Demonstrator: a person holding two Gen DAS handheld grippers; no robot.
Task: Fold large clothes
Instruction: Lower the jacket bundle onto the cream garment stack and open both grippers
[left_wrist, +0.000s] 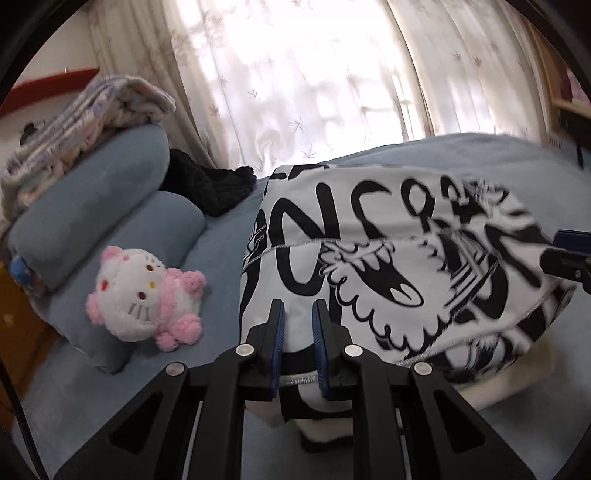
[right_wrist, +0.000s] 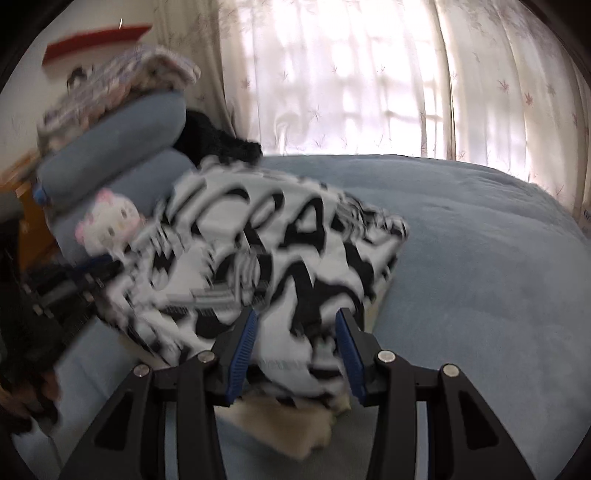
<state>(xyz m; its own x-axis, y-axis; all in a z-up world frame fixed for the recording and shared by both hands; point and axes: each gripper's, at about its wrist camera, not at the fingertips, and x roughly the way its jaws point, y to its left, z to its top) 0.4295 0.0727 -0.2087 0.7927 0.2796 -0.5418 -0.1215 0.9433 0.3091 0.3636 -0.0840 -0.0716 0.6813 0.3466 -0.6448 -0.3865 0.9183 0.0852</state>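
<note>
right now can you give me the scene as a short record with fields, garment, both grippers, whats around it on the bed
garment: black-and-white printed garment, partly folded, on the blue bed cover
left gripper: left gripper shut on the garment's near edge
right gripper: right gripper astride the garment's near edge, jaws apart; grip cannot be told through blur
plush toy: pink-and-white plush toy left of the garment, beside the blue pillows
other cloth: black fuzzy item behind the pillows
backdrop: bright curtains

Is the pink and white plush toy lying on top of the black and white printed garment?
No, the plush toy lies on the blue bedcover beside the printed garment, clear of it.
</note>
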